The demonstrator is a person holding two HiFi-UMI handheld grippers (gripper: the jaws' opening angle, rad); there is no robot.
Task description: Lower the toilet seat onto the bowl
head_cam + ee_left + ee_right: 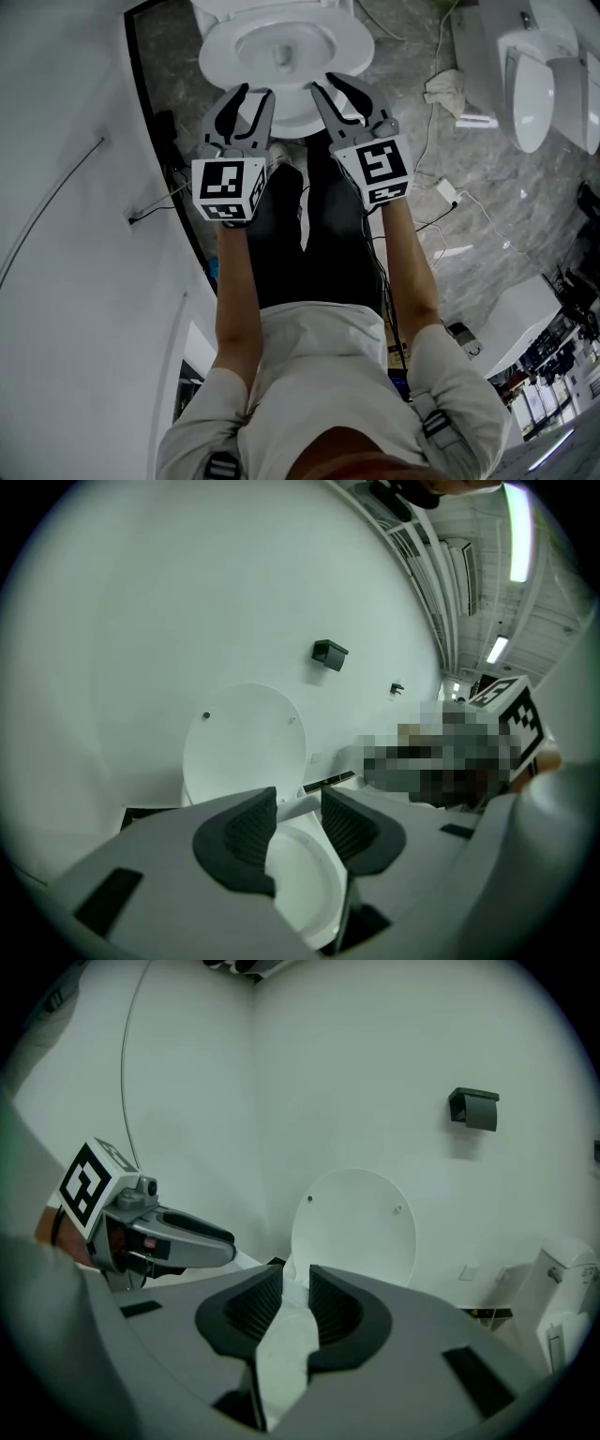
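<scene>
The white toilet seat (223, 45) lies low over the bowl (292, 117), close to the person's feet, with its front edge toward the two grippers; whether it rests fully on the bowl cannot be determined. The round lid (354, 1227) stands upright against the white wall behind. The right gripper (325, 84) is at the seat's front right. In the right gripper view its fingers (246, 1312) are clenched on the seat's white rim, which fills the narrow gap between the ribbed pads. The left gripper (255, 94) is just beside it at the seat's front left. In the left gripper view its fingers (239, 832) stand apart, released, with the seat's edge crossing the gap at the tips and the bowl opening showing below. Both grippers point forward and downward, and their marker cubes face the head camera. A black wall fixture (473, 1108) is mounted above and to the right of the lid. A second white toilet (534, 75) stands well apart to the right on the grey marbled floor (487, 178), with cables (441, 202) lying between.
</scene>
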